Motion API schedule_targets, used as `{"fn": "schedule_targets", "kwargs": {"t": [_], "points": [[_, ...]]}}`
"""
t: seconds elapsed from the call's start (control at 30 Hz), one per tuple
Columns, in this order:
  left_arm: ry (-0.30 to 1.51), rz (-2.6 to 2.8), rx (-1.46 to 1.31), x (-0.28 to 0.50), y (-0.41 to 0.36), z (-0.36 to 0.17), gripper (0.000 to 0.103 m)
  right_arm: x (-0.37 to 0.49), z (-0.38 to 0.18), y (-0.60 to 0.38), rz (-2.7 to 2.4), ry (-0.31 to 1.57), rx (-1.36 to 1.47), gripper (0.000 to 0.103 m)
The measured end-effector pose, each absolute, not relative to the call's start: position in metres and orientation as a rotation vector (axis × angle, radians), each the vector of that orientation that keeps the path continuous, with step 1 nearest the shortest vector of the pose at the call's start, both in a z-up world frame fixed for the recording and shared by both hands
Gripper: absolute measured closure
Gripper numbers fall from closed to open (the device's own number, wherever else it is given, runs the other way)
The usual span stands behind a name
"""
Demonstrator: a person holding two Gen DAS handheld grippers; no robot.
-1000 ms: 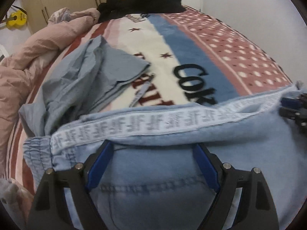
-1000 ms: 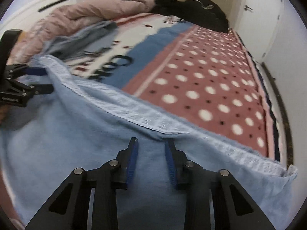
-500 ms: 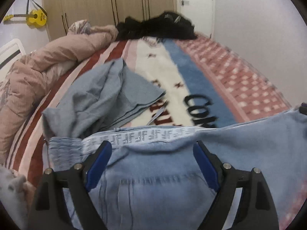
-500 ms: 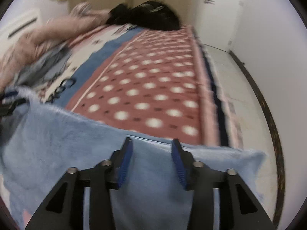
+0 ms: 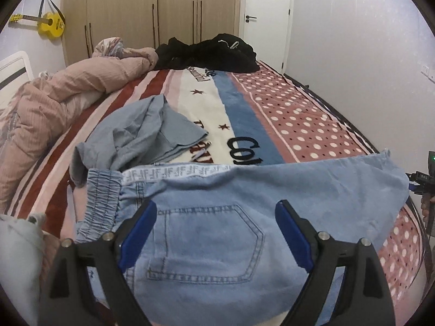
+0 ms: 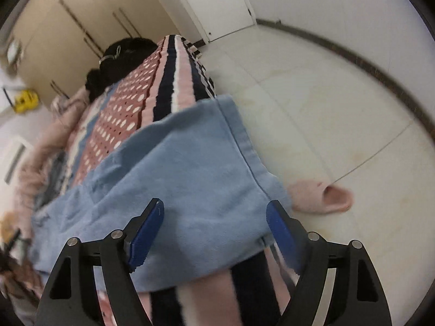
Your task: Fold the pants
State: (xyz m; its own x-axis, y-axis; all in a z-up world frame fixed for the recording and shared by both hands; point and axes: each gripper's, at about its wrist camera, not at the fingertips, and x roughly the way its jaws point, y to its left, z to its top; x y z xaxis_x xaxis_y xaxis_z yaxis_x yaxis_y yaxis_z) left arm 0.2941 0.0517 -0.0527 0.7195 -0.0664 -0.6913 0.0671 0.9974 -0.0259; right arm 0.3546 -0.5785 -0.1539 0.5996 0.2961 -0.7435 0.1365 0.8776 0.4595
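patterned blanket on the bed (image 5: 285, 114); pale denim pants (image 5: 244, 187) lie flat across the lower frame. left gripper (image 5: 216, 228) and right gripper (image 6: 214, 222), jaws wide, hold nothing. grip waistband and hem evenly before folding.

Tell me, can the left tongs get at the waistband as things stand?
Probably yes. The left tongs are open over the jeans' back pocket, and the elastic waistband lies uncovered just ahead to the left, with nothing between.

Light-blue denim pants (image 5: 244, 217) spread flat; pocket up
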Motion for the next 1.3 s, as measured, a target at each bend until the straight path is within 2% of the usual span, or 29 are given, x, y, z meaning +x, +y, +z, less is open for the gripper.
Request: {"fn": "schedule_targets", "kwargs": {"t": [0.13,0.27,0.33,0.37,0.43,0.47,0.77,0.97,1.07,1.1,1.2,1.3], "points": [[0.771,-0.061,0.013,0.288,0.047,-0.056,0.016,0.352,-0.172,-0.599,0.062,0.939,0.562,0.025],[0.769,-0.032,-0.032,0.276,0.057,-0.059,0.016,0.351,-0.19,-0.607,0.224,0.925,0.791,0.025],[0.771,-0.004,-0.062,0.265,0.067,-0.059,0.016,0.349,-0.189,-0.6,0.19,0.937,0.729,0.036],[0.771,0.002,-0.072,0.26,0.071,-0.059,0.016,0.348,-0.187,-0.596,0.17,0.936,0.704,0.052],[0.776,0.021,-0.098,0.247,0.083,-0.061,0.016,0.343,-0.177,-0.592,0.138,0.892,0.659,0.071],[0.783,0.032,-0.108,0.241,0.088,-0.062,0.016,0.341,-0.171,-0.587,0.139,0.869,0.646,0.095],[0.887,0.056,-0.268,0.206,0.13,-0.097,0.016,0.333,-0.127,-0.555,-0.084,0.765,0.364,0.096],[0.913,0.049,-0.343,0.22,0.137,-0.125,0.013,0.329,-0.119,-0.543,-0.158,0.768,0.28,0.095],[0.906,0.086,-0.374,0.24,0.142,-0.137,0.013,0.322,-0.112,-0.539,-0.129,0.758,0.303,0.087],[0.902,0.095,-0.404,0.248,0.145,-0.141,0.013,0.318,-0.11,-0.539,-0.119,0.751,0.308,0.078],[0.882,0.131,-0.501,0.259,0.151,-0.147,0.007,0.307,-0.095,-0.531,-0.075,0.735,0.285,0.063],[0.844,0.193,-0.542,0.263,0.149,-0.151,0.005,0.295,-0.085,-0.516,-0.017,0.728,0.261,0.057]]}}
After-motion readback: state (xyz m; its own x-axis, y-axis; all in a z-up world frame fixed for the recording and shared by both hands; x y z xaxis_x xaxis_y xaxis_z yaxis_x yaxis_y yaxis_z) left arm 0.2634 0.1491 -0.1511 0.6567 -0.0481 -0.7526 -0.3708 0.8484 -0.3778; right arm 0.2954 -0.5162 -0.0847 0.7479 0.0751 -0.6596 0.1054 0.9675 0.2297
